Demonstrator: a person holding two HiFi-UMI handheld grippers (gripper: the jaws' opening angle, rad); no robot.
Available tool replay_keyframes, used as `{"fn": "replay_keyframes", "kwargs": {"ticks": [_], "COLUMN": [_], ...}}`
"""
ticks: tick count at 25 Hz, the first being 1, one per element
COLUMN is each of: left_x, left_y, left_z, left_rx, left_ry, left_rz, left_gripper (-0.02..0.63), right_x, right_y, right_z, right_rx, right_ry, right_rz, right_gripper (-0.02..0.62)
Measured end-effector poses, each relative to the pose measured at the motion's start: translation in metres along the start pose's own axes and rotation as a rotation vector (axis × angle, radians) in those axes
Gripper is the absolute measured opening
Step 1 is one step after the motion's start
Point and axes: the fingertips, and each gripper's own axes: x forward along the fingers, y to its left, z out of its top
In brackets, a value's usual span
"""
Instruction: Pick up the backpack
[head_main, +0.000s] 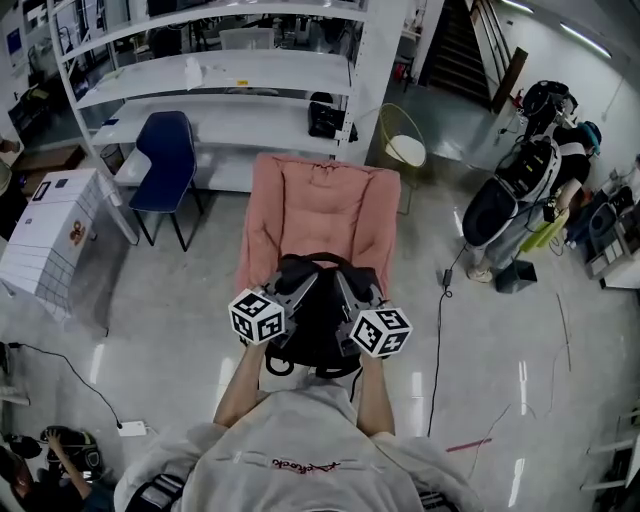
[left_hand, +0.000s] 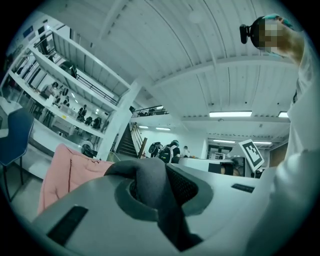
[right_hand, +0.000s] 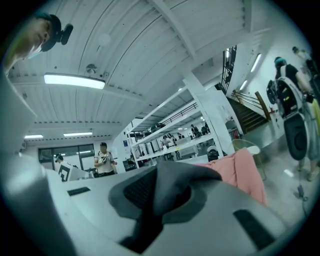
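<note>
- The black fabric backpack (head_main: 320, 322) hangs between and just below our two grippers, close in front of our chest.
- Our left gripper (left_hand: 161, 197) is pinching a dark grey fabric shoulder strap (left_hand: 145, 175). The webbing fills the notch between its jaws.
- Our right gripper (right_hand: 159, 200) is clamped the same way on the second dark grey strap (right_hand: 175, 180).
- Beyond the gripper tips lies the pink padded lounge chair (head_main: 320, 205). The pack overlaps only its near edge, so we judge it lifted off the seat.
- The grasp and the lift look done to us. What seems left is to bring the pack fully clear of the chair and hold it steady.
</note>
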Motion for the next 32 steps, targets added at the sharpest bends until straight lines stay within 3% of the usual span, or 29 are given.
{"fn": "replay_keyframes", "kwargs": {"ticks": [16,32], "left_x": [-0.016,-0.013], "left_y": [-0.022,-0.017], "left_z": [0.006,-0.009], "left_rx": [0.023,0.019], "left_ry": [-0.023,0.048], "left_rz": [-0.044,-0.075], "left_gripper": [0.049,0.049], "right_x": [-0.023,-0.026], "right_y": [0.018,0.013], "right_z": [0.003,-0.012], "right_rx": [-0.045,-0.045], "right_ry": [-0.037,0.013], "right_rz": [-0.011,-0.041], "right_gripper": [0.052,0.051]}}
